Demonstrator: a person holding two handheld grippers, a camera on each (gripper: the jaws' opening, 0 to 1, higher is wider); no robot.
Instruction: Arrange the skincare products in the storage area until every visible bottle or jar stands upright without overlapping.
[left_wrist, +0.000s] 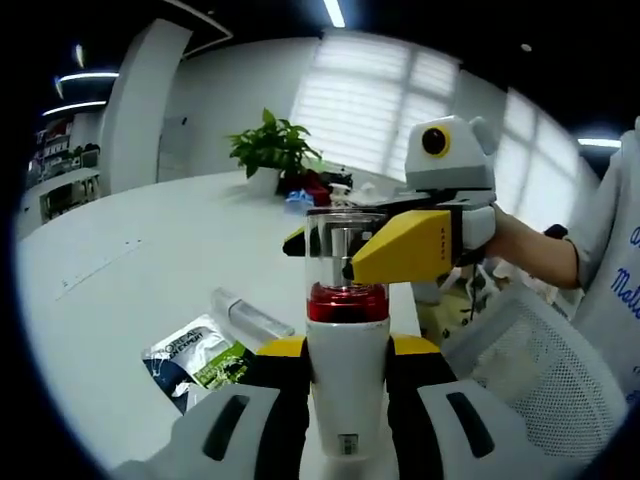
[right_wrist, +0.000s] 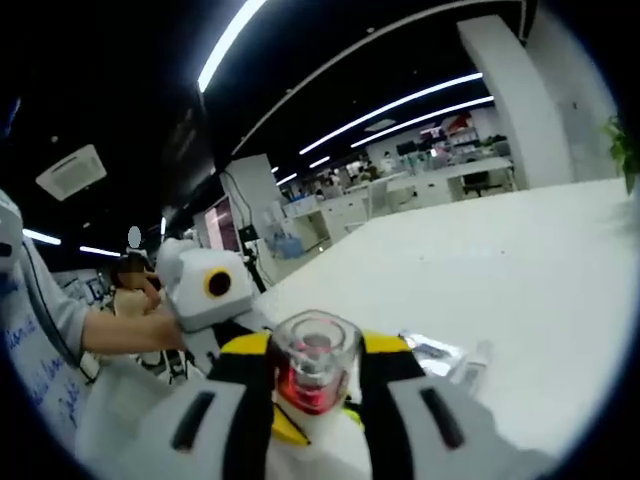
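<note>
White plastic bottle (left_wrist: 346, 385) stands upright between the black pads of the left gripper (left_wrist: 346, 400), whose jaws are clamped on its body at the near edge of the left gripper view. Above the body sits a red collar under a clear cap (left_wrist: 343, 243). The right gripper (left_wrist: 400, 245) comes in from the right, its yellow jaws closed around that clear cap. In the right gripper view the cap (right_wrist: 316, 352) sits between that gripper's own jaws (right_wrist: 312, 385), seen end-on with the red showing through.

Left of the bottle, on the white table (left_wrist: 150, 260), lie a green-and-white sachet (left_wrist: 200, 355) and, just beside it, a clear tube (left_wrist: 248, 315). Far across the table stands a potted plant (left_wrist: 272, 150). A white mesh chair back (left_wrist: 540, 370) is near right.
</note>
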